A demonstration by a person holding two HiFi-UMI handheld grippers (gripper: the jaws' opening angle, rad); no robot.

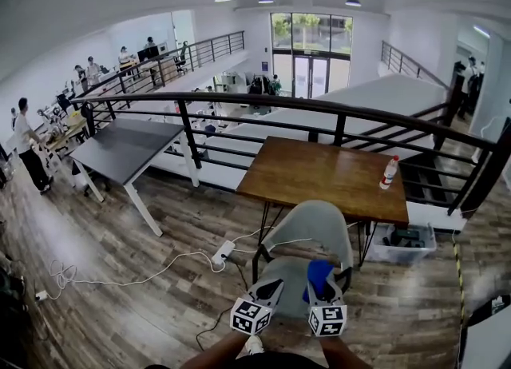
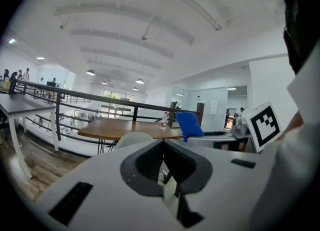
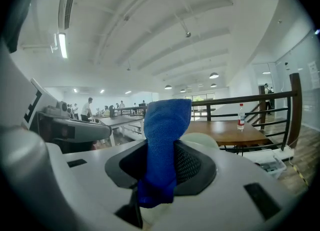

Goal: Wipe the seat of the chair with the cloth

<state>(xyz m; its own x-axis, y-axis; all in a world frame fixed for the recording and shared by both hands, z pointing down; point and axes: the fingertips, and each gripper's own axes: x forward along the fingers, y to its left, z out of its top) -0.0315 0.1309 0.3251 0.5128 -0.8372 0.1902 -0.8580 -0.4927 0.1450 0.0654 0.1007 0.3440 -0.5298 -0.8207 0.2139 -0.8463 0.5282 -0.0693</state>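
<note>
The blue cloth (image 3: pixel 162 140) looks soft, finely woven and matt, pinched by ribbed black pads (image 3: pixel 188 167) on the smooth white plastic right gripper (image 3: pixel 162 172). The pale grey chair (image 1: pixel 311 228) has a smooth matt shell; behind the chair, the brown table (image 1: pixel 323 176) shows satin wood grain.

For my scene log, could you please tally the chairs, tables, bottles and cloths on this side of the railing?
1 chair
2 tables: wooden table, grey table
1 plastic bottle
1 blue cloth
Total: 5
</note>
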